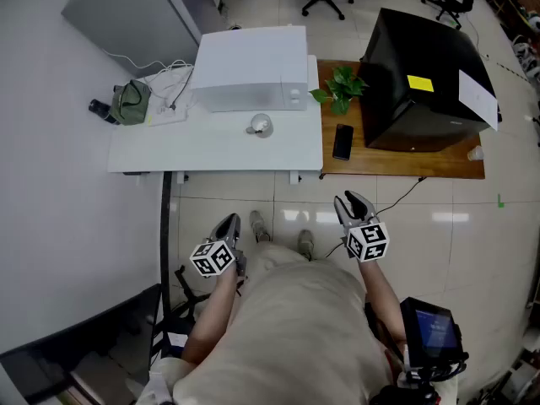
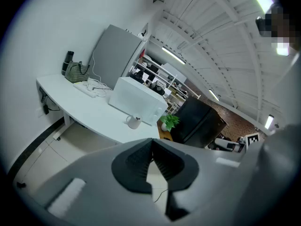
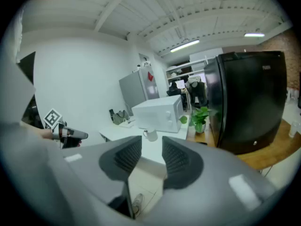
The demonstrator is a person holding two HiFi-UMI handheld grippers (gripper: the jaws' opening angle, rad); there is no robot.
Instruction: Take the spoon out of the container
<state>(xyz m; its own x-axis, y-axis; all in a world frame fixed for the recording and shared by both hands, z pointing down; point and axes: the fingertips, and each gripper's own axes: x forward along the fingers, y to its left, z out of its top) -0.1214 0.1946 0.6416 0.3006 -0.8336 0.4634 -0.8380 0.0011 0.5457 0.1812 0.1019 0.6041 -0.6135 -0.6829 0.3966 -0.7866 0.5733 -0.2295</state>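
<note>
A white mug (image 1: 260,126) stands on the white table (image 1: 202,146) in front of the microwave, with a spoon handle sticking out of it. The mug also shows small in the left gripper view (image 2: 134,122) and the right gripper view (image 3: 150,134). Both grippers are held low over the floor, well short of the table's near edge. My left gripper (image 1: 228,224) (image 2: 151,142) is shut, its pads touching at the tips with nothing between them. My right gripper (image 1: 350,202) (image 3: 152,141) is open, with a clear gap and nothing between its pads.
A white microwave (image 1: 253,67) sits behind the mug. A green bag (image 1: 131,101) and cables (image 1: 173,91) lie at the table's left. On the wooden table (image 1: 405,165) to the right are a plant (image 1: 340,87), a phone (image 1: 342,141) and a black cabinet (image 1: 422,78).
</note>
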